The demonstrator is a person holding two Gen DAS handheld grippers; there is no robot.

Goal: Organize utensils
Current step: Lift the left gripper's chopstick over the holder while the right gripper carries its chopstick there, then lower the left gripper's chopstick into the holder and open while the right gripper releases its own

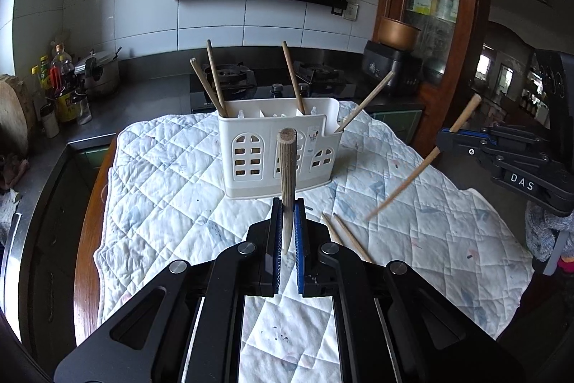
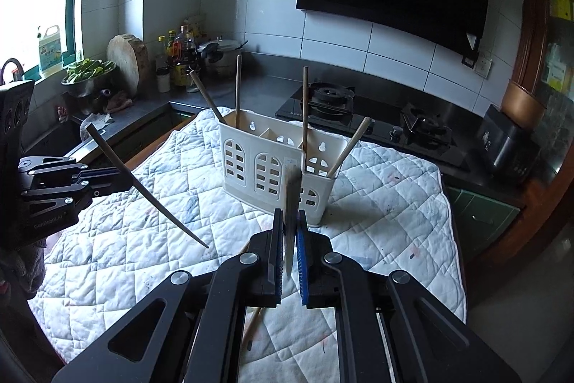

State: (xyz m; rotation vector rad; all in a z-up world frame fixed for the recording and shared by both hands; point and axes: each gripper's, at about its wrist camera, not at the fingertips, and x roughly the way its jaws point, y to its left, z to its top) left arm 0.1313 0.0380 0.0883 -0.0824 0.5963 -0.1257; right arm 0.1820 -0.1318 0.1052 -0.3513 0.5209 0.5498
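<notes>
Chopsticks are the things being sorted here, and each claw has 1 clamped between its blue pads: the left claw (image 1: 287, 232) is closed on a dark, weathered chopstick (image 1: 287, 167) that stands nearly upright, thick end up, and the right claw (image 2: 290, 239) is closed on a pale chopstick (image 1: 423, 160), which from the left wrist view slants across the air with its tip down toward the quilt. Both sticks are lifted clear of the quilted cloth (image 1: 161, 189) that covers the bench. Just beside the left claw, 2 more chopsticks (image 1: 344, 234) lie loose on the cloth. Ahead of both claws stands the white holder (image 1: 280, 146), a divided caddy with arched cut-outs, already carrying 4 chopsticks (image 1: 215, 78): 2 lean in the left compartment, 1 stands in the compartment right of the middle, and 1 slants out of the low pocket at the right end. The step in hand looks like the carry after the pick-up, with insertion not yet begun. The next move calls for bringing each stick over an open compartment, tipping it so the thin end points down, clearing the leaning sticks, then loosening the pads. The slanted right stick probably needs more straightening before it will drop in cleanly.
</notes>
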